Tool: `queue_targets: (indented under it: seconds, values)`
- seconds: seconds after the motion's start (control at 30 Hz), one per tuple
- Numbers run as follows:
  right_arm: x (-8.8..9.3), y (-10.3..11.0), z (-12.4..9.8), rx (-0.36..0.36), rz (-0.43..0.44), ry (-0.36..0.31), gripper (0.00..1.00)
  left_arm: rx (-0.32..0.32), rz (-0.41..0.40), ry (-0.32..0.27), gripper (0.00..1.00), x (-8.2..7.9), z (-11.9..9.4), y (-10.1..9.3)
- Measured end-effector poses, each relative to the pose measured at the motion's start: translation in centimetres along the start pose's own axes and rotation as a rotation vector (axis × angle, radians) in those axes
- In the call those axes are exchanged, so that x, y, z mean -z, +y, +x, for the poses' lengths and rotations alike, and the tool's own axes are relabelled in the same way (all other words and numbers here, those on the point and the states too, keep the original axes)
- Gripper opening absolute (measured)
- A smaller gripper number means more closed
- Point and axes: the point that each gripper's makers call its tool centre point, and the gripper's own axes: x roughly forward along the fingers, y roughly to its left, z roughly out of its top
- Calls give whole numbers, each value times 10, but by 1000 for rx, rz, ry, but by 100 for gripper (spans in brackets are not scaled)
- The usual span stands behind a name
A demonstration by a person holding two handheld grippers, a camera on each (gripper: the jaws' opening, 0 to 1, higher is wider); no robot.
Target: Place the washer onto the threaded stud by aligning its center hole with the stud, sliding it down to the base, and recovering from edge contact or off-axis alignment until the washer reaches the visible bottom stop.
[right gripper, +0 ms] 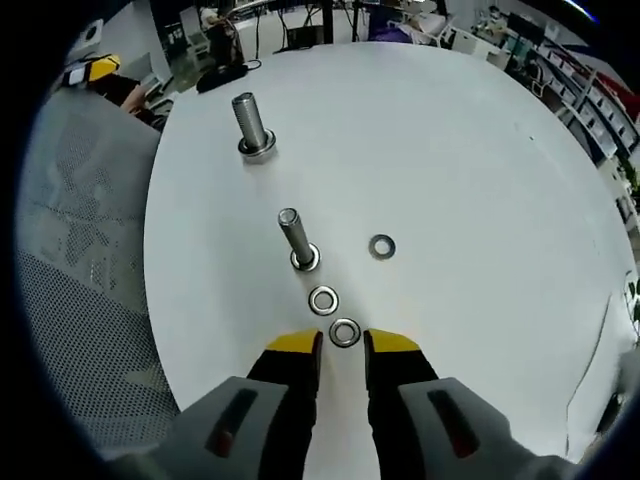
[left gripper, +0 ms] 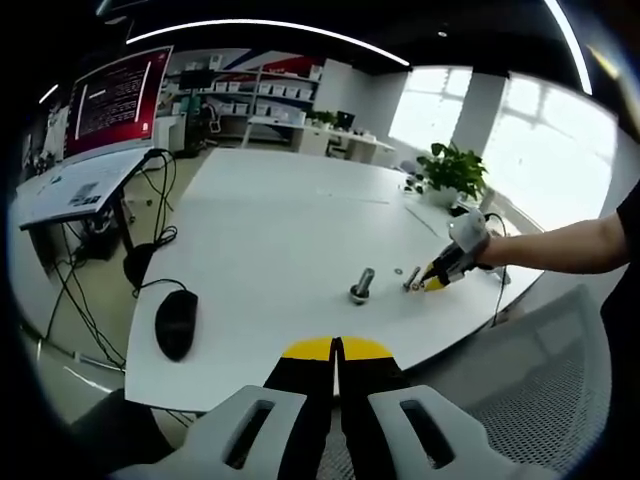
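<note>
Two threaded studs stand upright on the white table (right gripper: 480, 150). The near stud (right gripper: 297, 238) has a washer at its base; the far stud (right gripper: 250, 125) stands on a wider collar. Three loose washers lie flat: one (right gripper: 344, 332) between the yellow tips of my right gripper (right gripper: 343, 343), one (right gripper: 322, 300) just beyond it, one (right gripper: 381, 245) off to the right. The right gripper is open, its tips either side of the nearest washer. My left gripper (left gripper: 335, 350) is shut on nothing at the table's near edge, well short of the studs (left gripper: 362, 285). The right gripper (left gripper: 438, 276) shows beside the second stud (left gripper: 410, 278).
A black mouse (left gripper: 175, 322) and cable lie at the table's left edge. A potted plant (left gripper: 455, 170) stands at the far right corner. A grey mesh chair (right gripper: 80, 260) sits by the table edge. A monitor (left gripper: 110, 95) stands on a side desk.
</note>
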Motion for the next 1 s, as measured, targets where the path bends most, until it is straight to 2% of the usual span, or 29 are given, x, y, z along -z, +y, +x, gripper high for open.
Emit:
queue_targets:
  seconds: [0.2, 0.6, 0.87, 1.0]
  values:
    - [0, -1, 1, 0, -15, -18, 16, -2, 1, 10, 0, 2, 0, 0]
    - [-2, 0, 1, 15, -45, -9, 14, -7, -2, 15, 0, 3, 0, 1]
    - [-2, -2, 1, 17, -52, 10, 14, -7, -2, 20, 0, 4, 0, 1]
    - [1, 0, 0, 8, -79, 50, 14, -8, -3, 23, 0, 4, 0, 1]
